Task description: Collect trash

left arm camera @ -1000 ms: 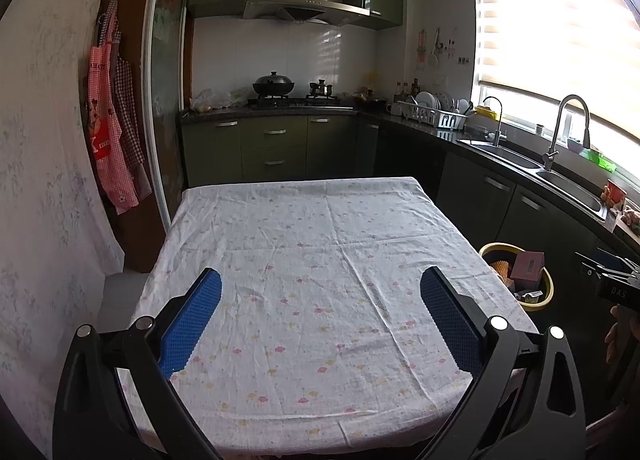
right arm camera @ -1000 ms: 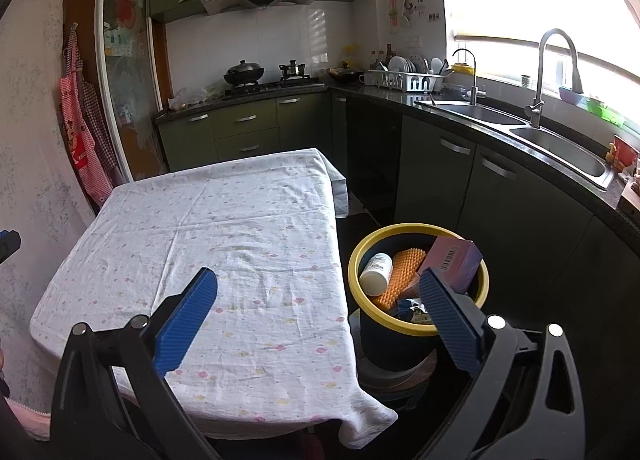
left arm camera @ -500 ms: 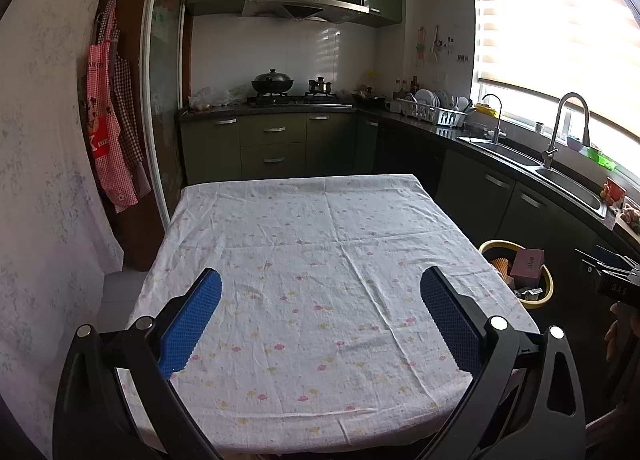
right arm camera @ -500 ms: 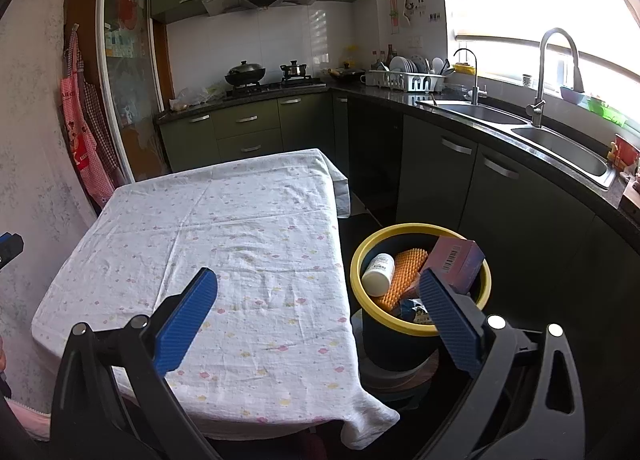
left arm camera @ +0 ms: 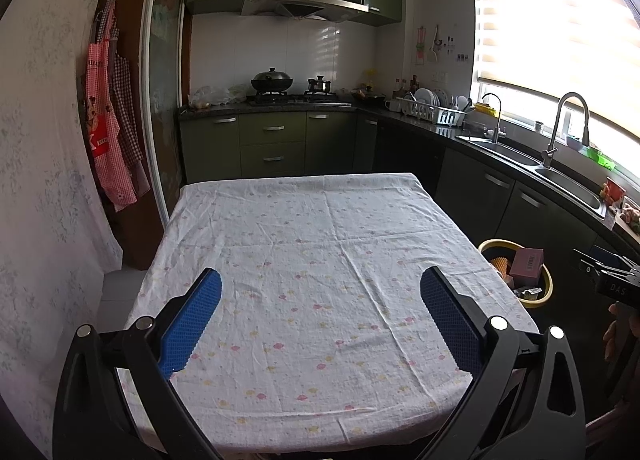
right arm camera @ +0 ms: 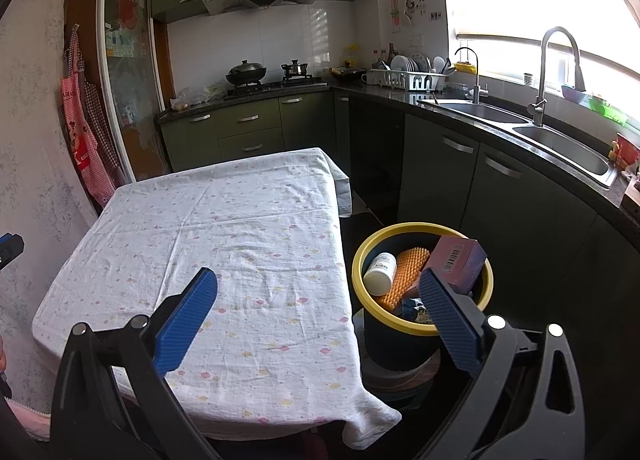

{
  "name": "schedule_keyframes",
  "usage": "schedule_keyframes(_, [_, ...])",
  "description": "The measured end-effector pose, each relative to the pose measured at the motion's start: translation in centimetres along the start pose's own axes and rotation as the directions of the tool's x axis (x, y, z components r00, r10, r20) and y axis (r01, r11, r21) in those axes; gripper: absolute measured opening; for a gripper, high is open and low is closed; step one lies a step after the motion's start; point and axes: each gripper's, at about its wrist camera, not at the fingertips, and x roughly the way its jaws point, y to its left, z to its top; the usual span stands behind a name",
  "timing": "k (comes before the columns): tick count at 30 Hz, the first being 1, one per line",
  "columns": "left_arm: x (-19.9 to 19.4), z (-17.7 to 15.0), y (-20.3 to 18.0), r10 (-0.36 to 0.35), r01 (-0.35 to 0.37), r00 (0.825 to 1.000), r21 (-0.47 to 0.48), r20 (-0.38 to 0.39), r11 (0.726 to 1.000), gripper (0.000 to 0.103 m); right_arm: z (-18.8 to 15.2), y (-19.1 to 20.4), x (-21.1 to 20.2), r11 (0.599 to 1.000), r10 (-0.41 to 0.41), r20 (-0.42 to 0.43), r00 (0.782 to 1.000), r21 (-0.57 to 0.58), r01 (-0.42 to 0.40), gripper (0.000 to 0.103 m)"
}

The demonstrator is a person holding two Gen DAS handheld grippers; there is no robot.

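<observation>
The yellow-rimmed dark round trash bin (right arm camera: 422, 324) stands on the floor beside the cloth-covered table (right arm camera: 224, 244), at two o'clock from the right gripper (right arm camera: 318, 310), whose blue-padded jaws gape empty; the left gripper (left arm camera: 320, 314) likewise spread, holding nothing, over the table

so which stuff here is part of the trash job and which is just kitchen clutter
Job:
- bin
- white bottle
- orange pad
- pink box
- both grippers, open: left, right

Just there:
- table
- aprons
- wok
- dish rack
- sink
</observation>
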Motion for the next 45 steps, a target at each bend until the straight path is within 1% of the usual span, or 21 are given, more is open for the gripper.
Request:
schedule_keyframes(17, [-0.1,-0.2,0.25,-0.008,0.008,1.0,-0.003,0.002,1.0,0.098,0.14,0.51,0.08,1.0,0.012,-0.003,1.0,-0.001,-0.012,0.096])
schedule_keyframes(21, [-0.19,-0.13,0.24,-0.022,0.022,1.0,-0.011,0.001,1.0,0.098,0.16,0.47,0.08,1.0,0.013,-0.003,1.0,-0.002,-0.013,0.096])
schedule_keyframes(39, [-0.22,0.03,0.09,-0.013,0.013,1.0,-0.013,-0.005,1.0,0.098,0.14,0.7,0.02,1.0,0.016,-0.004,1.0,-0.003,-0.016,0.096])
schedule_keyframes(45, [-0.26,0.06,0.04,-0.018,0.019,1.0,-0.014,0.012,1.0,0.098,-0.07,0.82,0.23,1.0,0.02,-0.008,1.0,-0.004,-0.02,0.096])
